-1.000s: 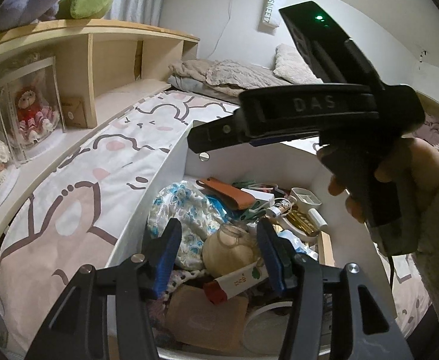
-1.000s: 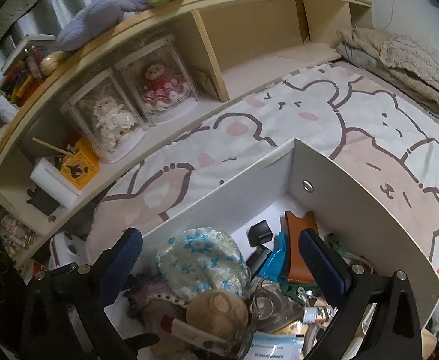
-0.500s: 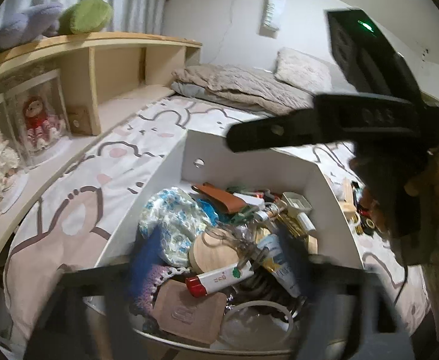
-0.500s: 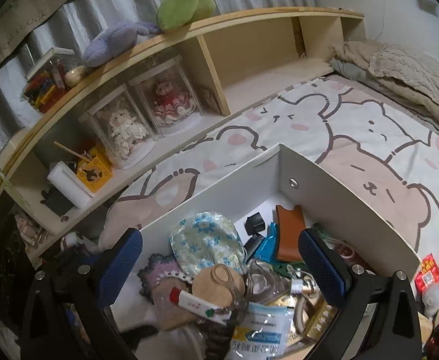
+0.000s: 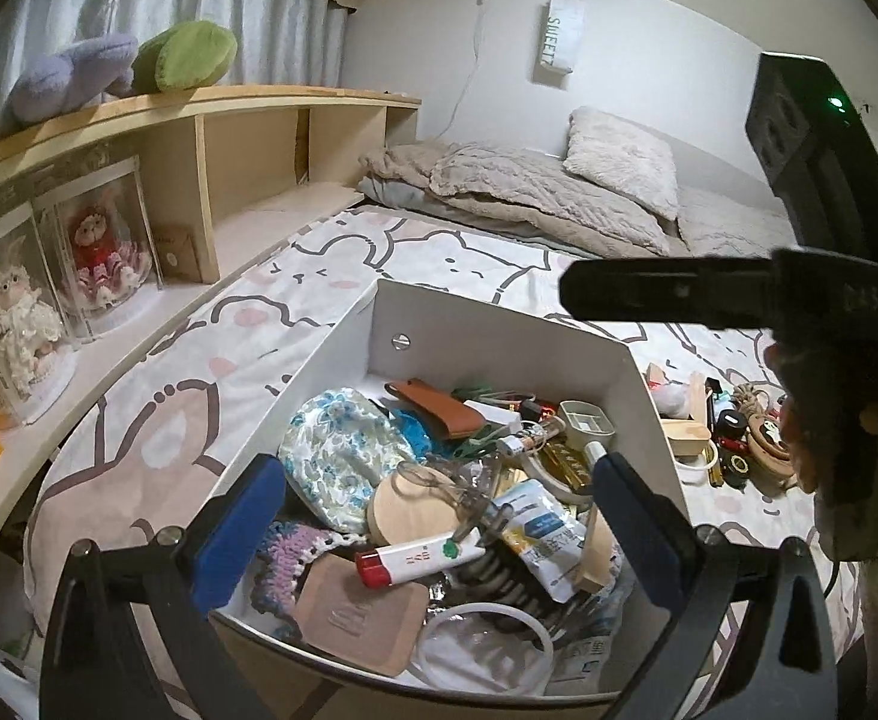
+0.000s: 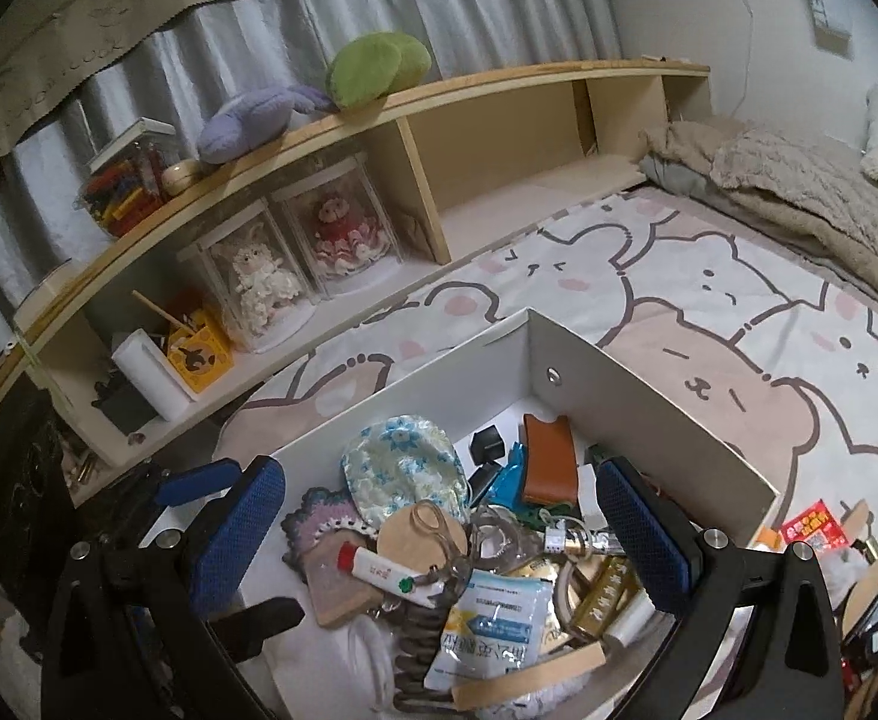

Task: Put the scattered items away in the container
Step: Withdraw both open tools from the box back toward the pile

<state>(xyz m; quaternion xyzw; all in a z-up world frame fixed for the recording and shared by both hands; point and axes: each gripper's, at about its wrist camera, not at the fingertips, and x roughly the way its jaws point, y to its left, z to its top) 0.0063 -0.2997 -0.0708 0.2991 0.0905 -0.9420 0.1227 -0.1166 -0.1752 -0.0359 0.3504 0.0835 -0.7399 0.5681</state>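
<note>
The left gripper (image 5: 439, 516) has just opened wide, nothing btwn its blue pads, over the near edge of the white rectangular container (image 5: 502, 339) on the bear-print bedspread (image 5: 157, 420). The right gripper (image 6: 442, 534) is also wide open, empty. Loose small items (image 5: 733, 438) lie past the container's right wall; bedspread w/ open room left of it.

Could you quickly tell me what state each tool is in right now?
Left tool: open, jaws just opened wide, nothing held, above the white box.
Right tool: open, holding nothing, above the same box.
</note>
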